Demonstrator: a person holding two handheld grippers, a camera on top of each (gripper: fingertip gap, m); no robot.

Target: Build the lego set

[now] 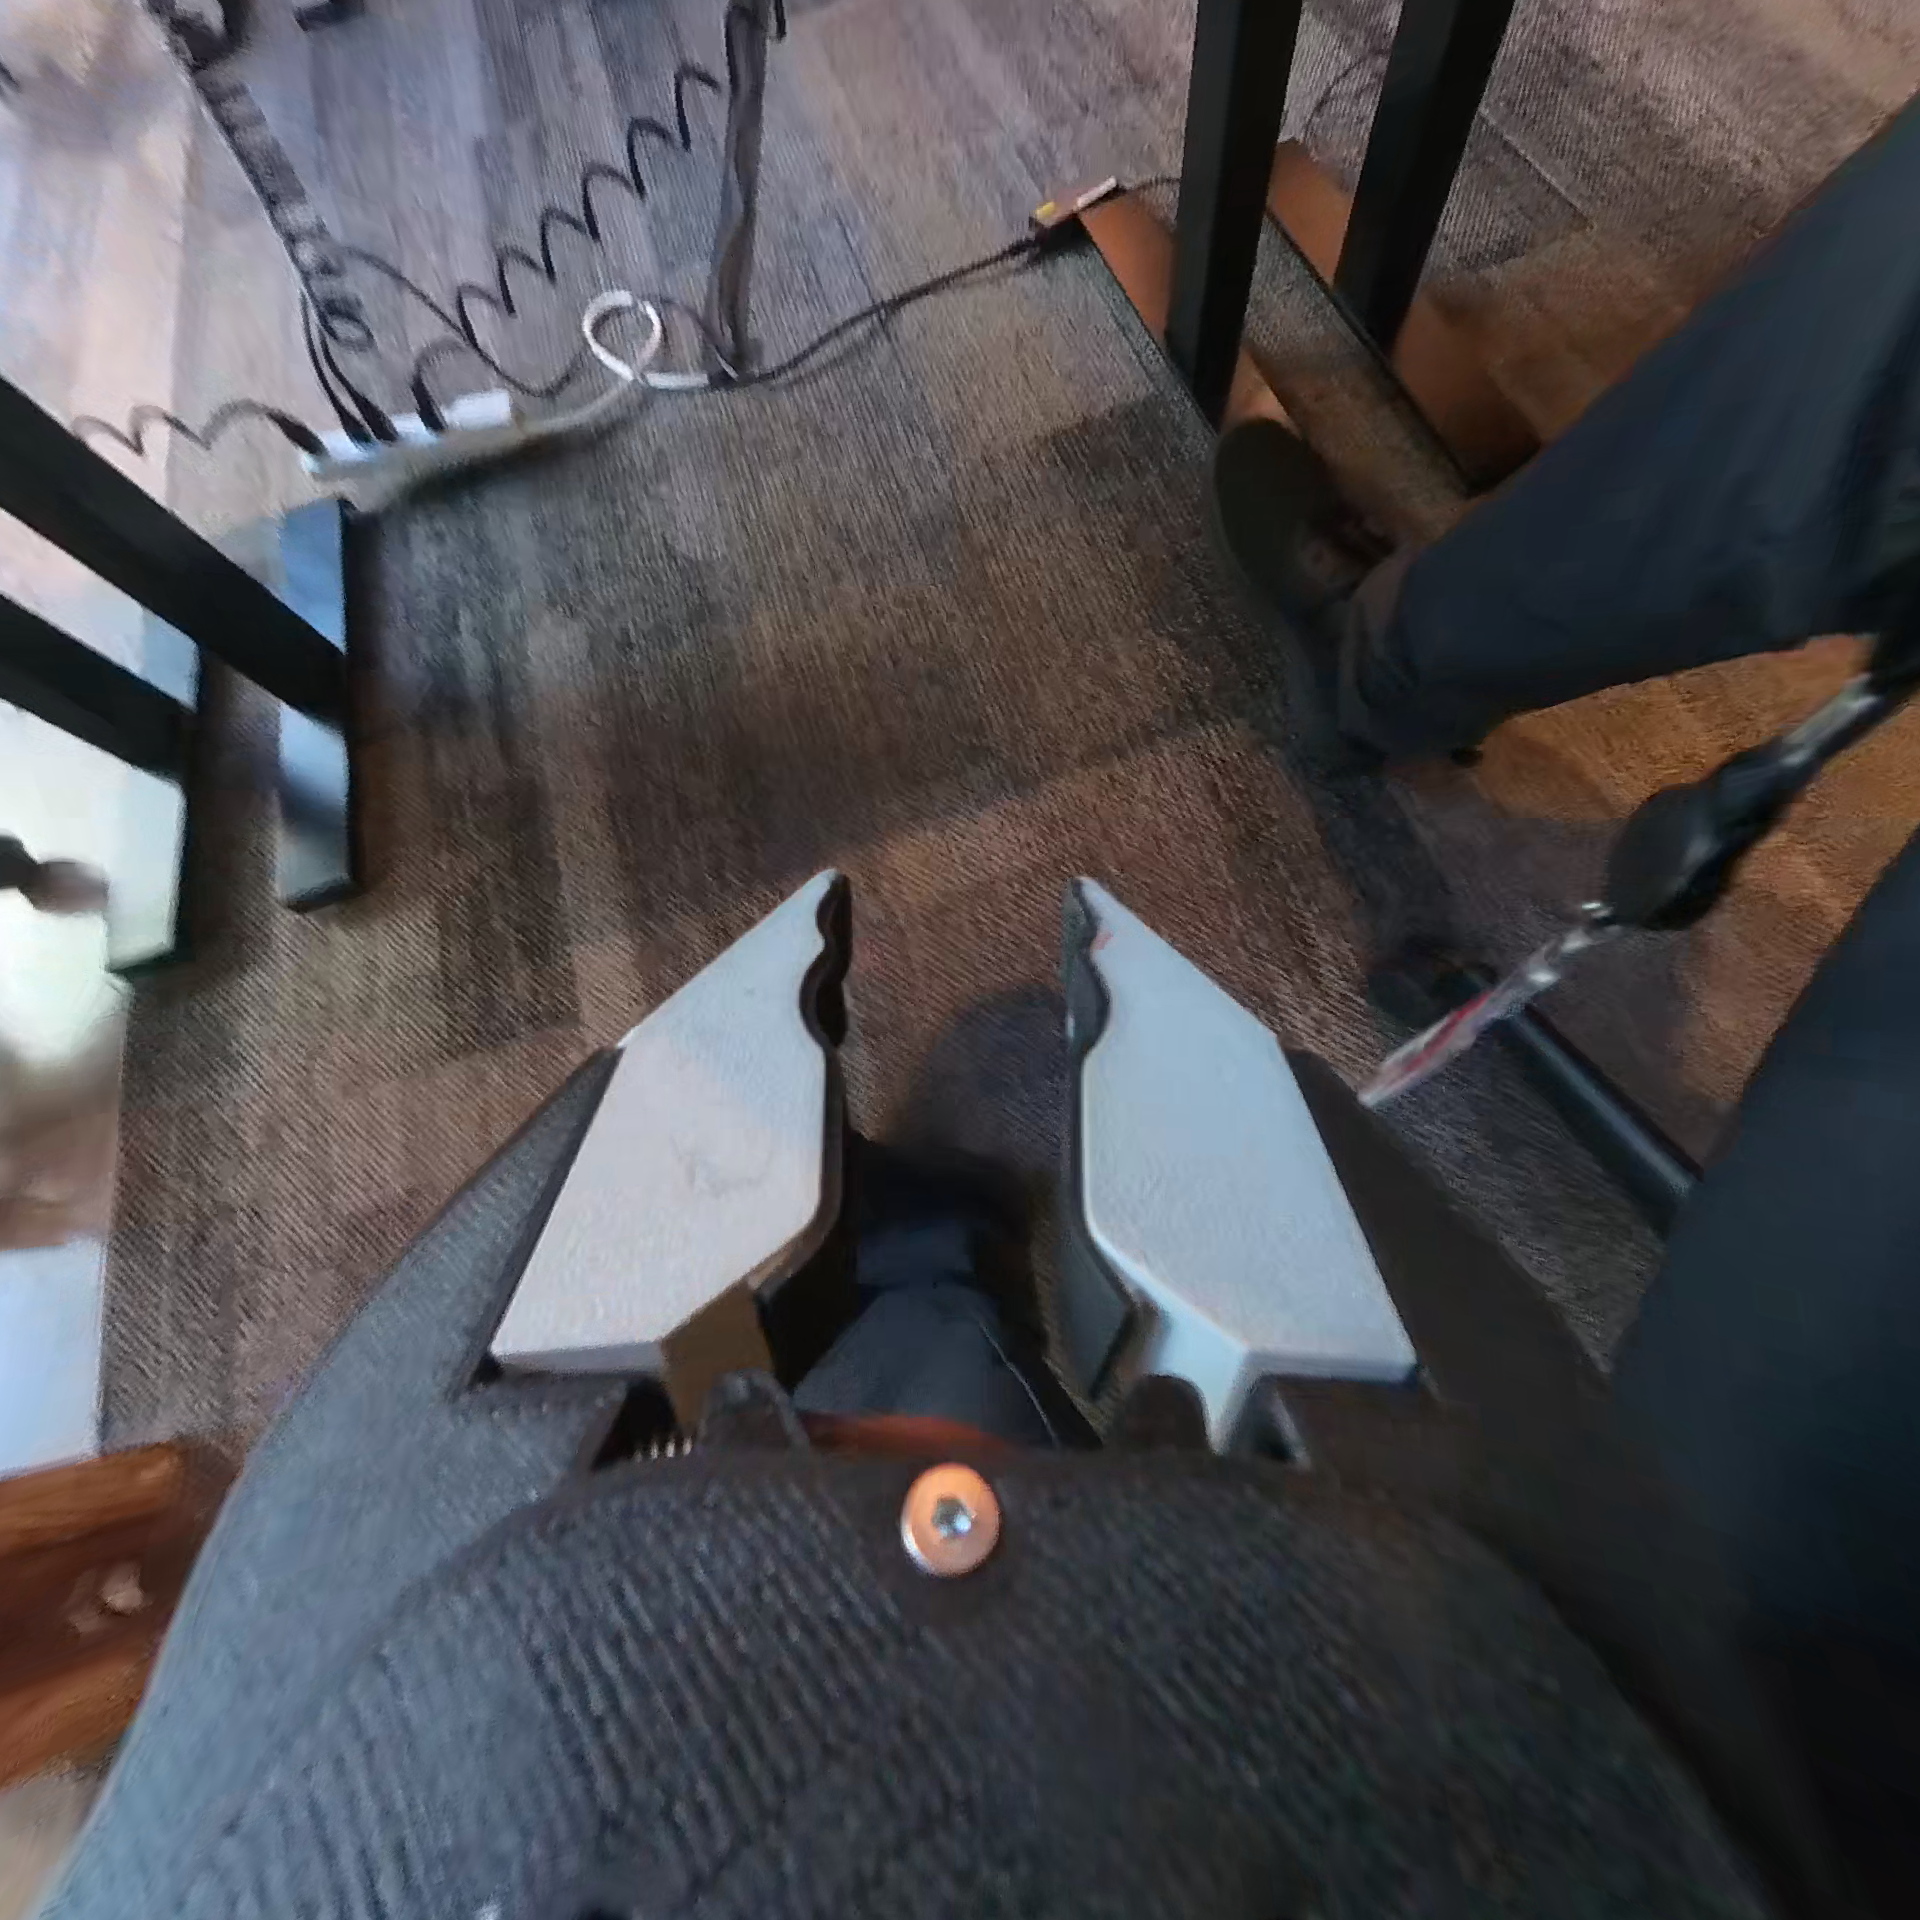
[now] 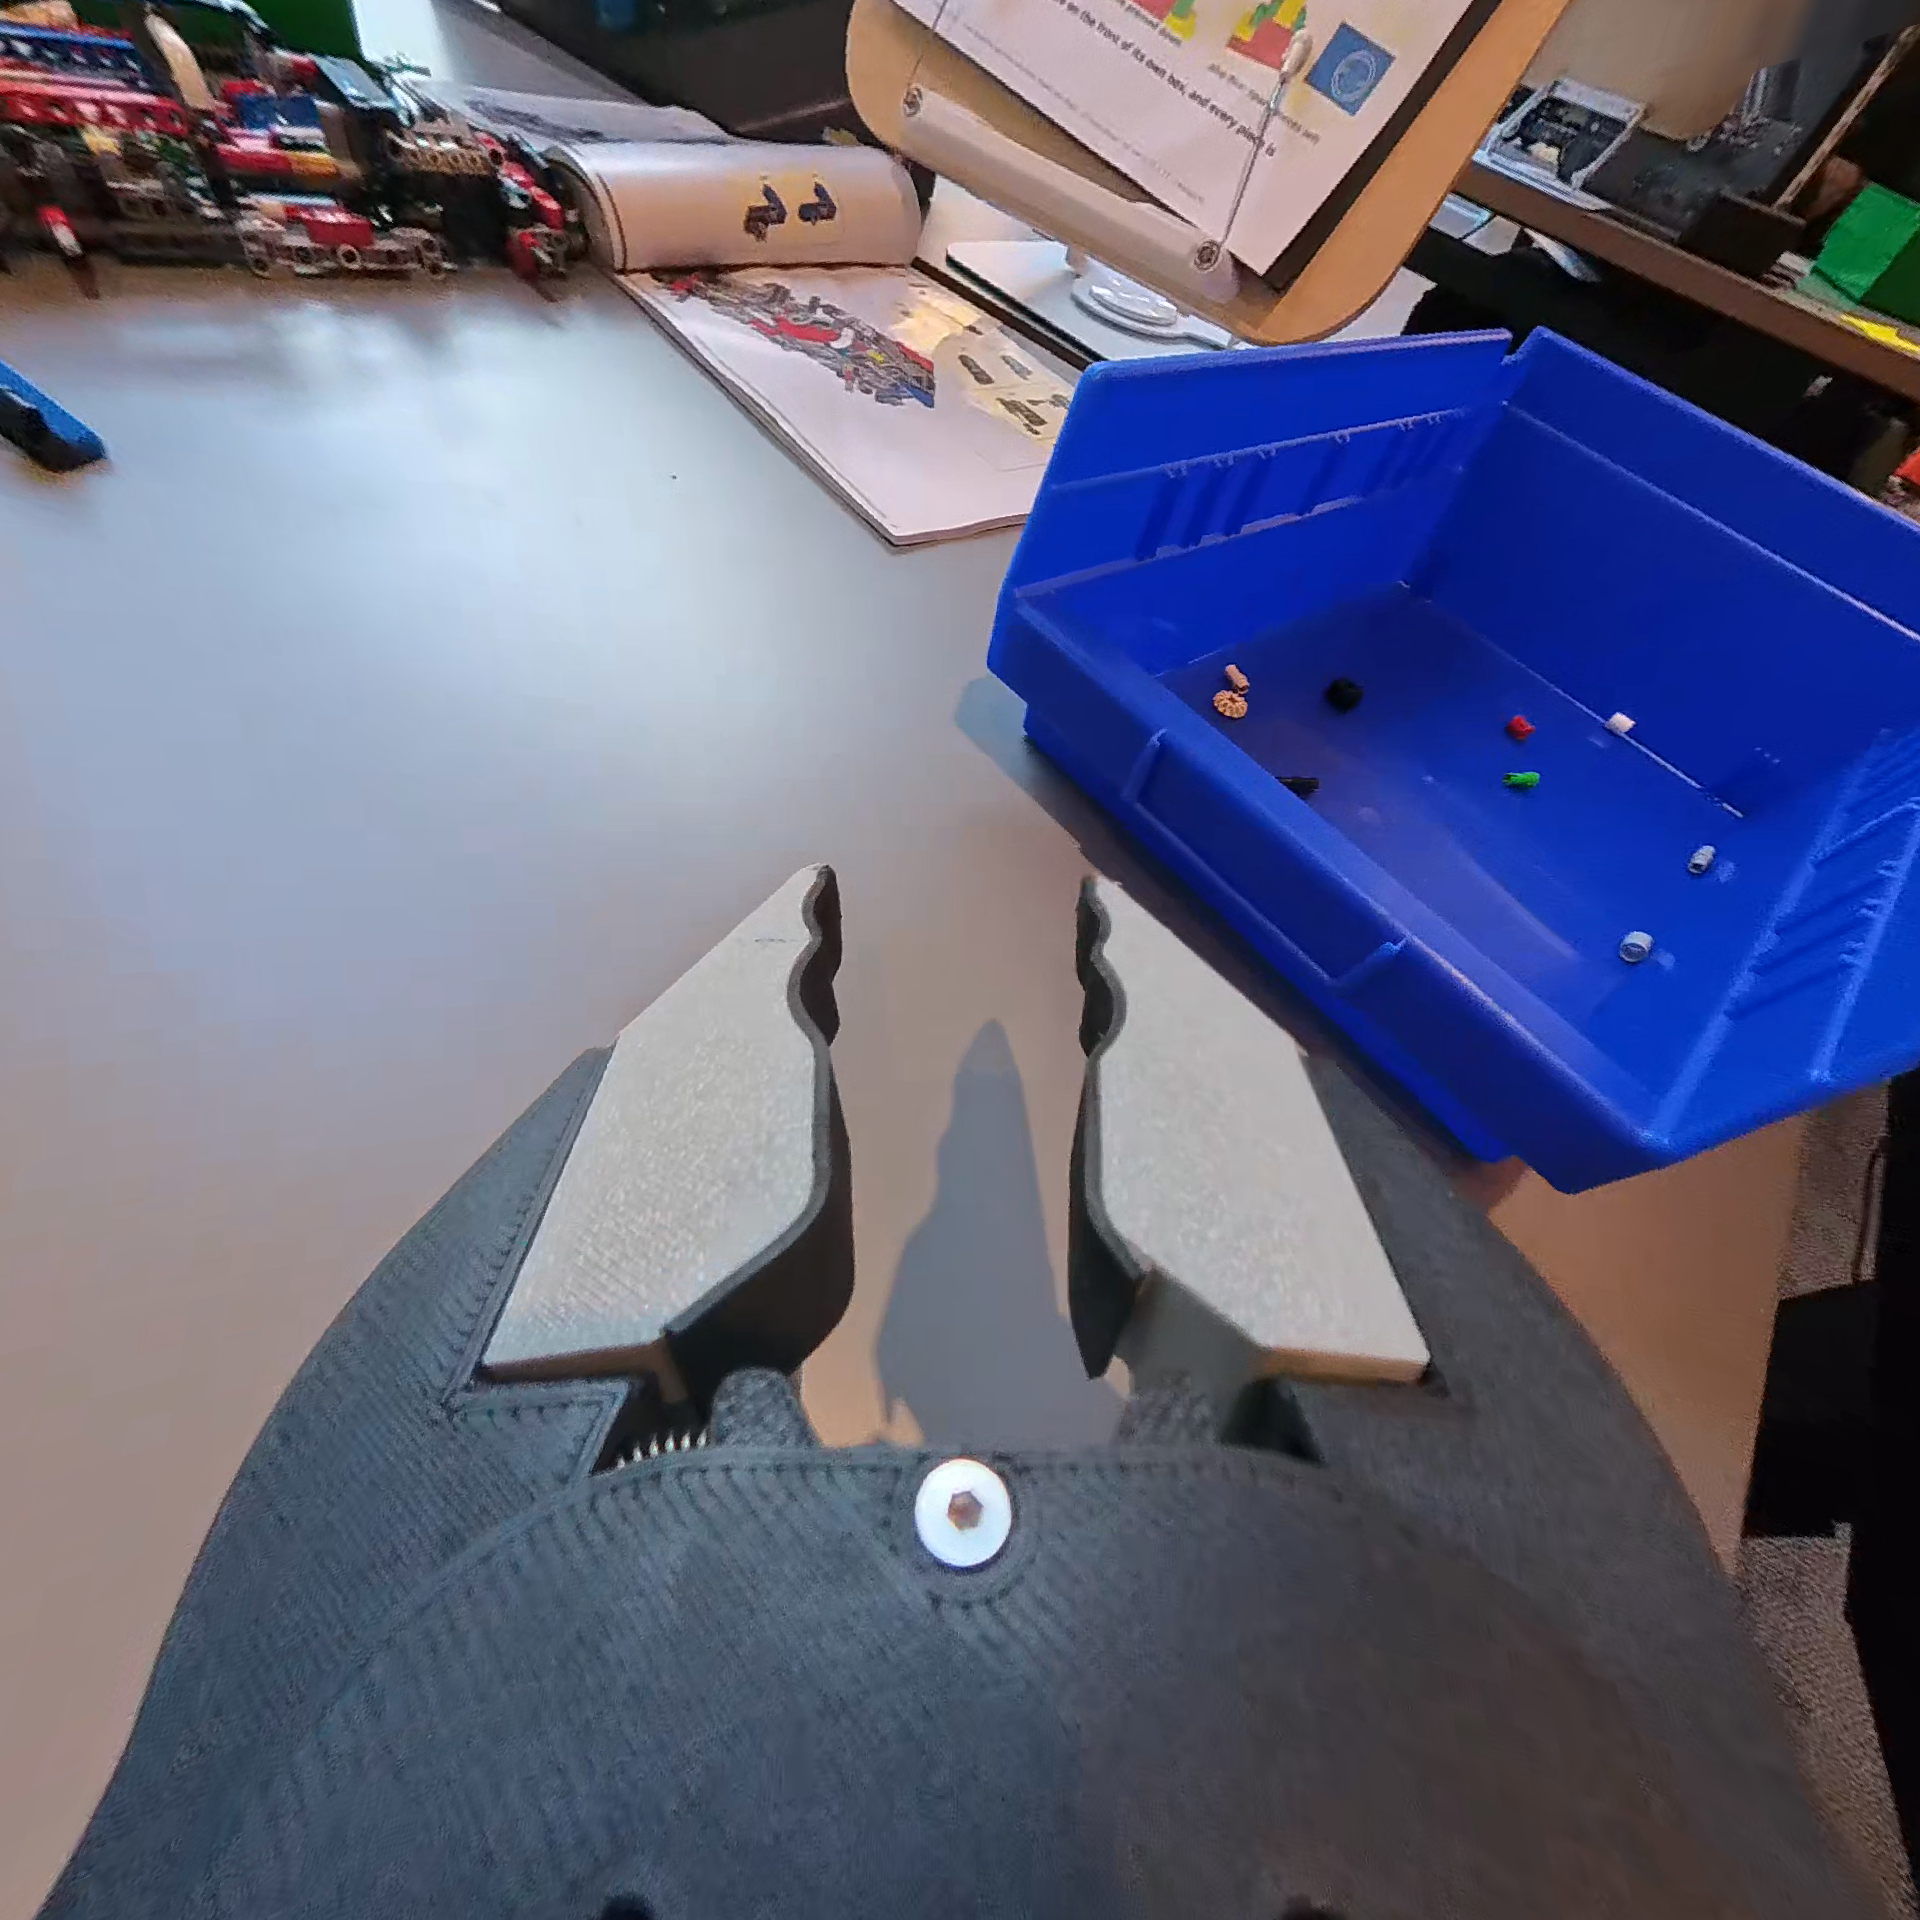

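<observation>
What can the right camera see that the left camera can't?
Only the right wrist view shows the blue plastic bin with tiny pieces, the open instruction booklet, the colourful half-built lego model and the smooth tabletop. Only the left wrist view shows brown carpet, black cables and someone's dark trouser leg. Both show an open, empty gripper: right gripper, left gripper.

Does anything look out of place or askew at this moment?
Yes. The left gripper points down at the carpet below the table, open and empty, away from the work. The blue bin overhangs the table edge at a corner. The right gripper is open and empty.
</observation>
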